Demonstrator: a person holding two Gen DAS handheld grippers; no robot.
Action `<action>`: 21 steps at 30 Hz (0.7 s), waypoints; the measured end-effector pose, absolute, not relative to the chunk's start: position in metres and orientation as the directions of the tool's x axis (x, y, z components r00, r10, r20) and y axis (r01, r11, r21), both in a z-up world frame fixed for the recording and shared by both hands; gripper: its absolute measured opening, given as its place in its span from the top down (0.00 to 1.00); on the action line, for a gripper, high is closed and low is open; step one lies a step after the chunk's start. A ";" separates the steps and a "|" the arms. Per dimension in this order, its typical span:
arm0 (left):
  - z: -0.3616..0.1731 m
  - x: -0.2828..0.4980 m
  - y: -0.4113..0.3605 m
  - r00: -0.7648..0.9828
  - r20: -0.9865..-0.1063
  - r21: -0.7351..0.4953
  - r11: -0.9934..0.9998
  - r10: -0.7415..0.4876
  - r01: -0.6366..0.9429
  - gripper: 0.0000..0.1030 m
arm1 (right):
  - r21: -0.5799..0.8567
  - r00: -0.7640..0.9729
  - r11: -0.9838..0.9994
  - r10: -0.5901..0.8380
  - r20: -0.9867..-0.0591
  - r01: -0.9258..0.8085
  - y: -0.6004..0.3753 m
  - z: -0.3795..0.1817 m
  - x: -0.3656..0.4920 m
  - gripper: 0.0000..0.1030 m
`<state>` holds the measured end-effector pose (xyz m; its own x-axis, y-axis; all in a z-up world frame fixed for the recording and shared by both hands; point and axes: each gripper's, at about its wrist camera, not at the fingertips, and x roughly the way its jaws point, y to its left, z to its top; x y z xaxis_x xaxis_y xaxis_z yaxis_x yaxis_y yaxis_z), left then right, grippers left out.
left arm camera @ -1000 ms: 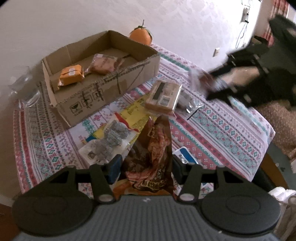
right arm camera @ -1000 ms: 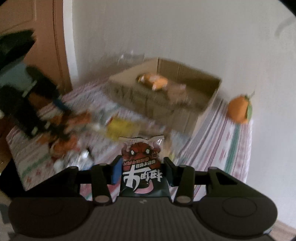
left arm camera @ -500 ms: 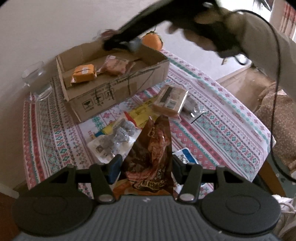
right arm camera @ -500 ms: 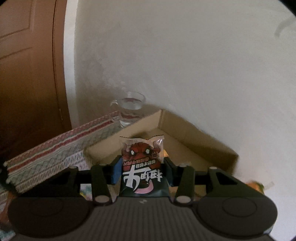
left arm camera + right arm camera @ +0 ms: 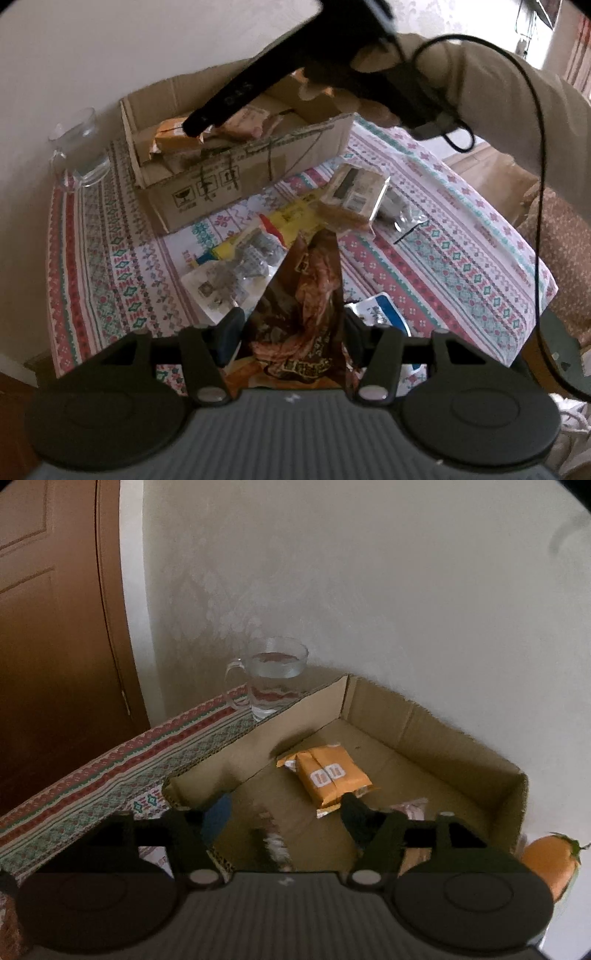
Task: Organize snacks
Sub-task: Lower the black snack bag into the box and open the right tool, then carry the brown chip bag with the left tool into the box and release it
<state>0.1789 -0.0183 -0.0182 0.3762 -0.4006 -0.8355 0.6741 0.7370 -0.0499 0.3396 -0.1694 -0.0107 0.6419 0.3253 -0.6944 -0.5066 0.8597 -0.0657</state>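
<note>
Here, a brown crinkled snack bag [image 5: 301, 310] is clamped upright between the pads of the left gripper [image 5: 291, 328], its long axis running away from the camera, its pointed top aimed at the cardboard box [image 5: 236, 173]; the gripper is angled down over the near edge of the table [image 5: 461, 236]; the right gripper [image 5: 284, 812] is held above the box, tilted down into it, its jaws having just been opening and now standing apart; a blurred dark packet [image 5: 275, 843] is seen loose between them, its direction not readable; an orange packet [image 5: 328, 775] lies flat on the box floor, long axis diagonal; a glass mug [image 5: 271, 677] stands at the table's far edge by the wall; a sleeved arm [image 5: 498, 96] reaches across from the right
</note>
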 end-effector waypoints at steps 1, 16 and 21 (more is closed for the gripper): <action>-0.018 0.180 -0.018 0.378 -0.834 -0.051 0.739 -0.401 0.672 0.46 | -0.063 0.643 0.863 0.322 -0.695 -0.501 -0.169 -0.010 0.338 0.28; -0.004 0.206 -0.025 0.420 -0.821 -0.018 0.753 -0.387 0.657 0.46 | -0.067 0.654 0.892 0.275 -0.704 -0.448 -0.210 -0.001 0.250 0.15; 0.012 0.229 -0.036 0.449 -0.808 0.007 0.756 -0.381 0.654 0.46 | -0.073 0.668 0.906 0.250 -0.701 -0.416 -0.219 -0.003 0.234 0.12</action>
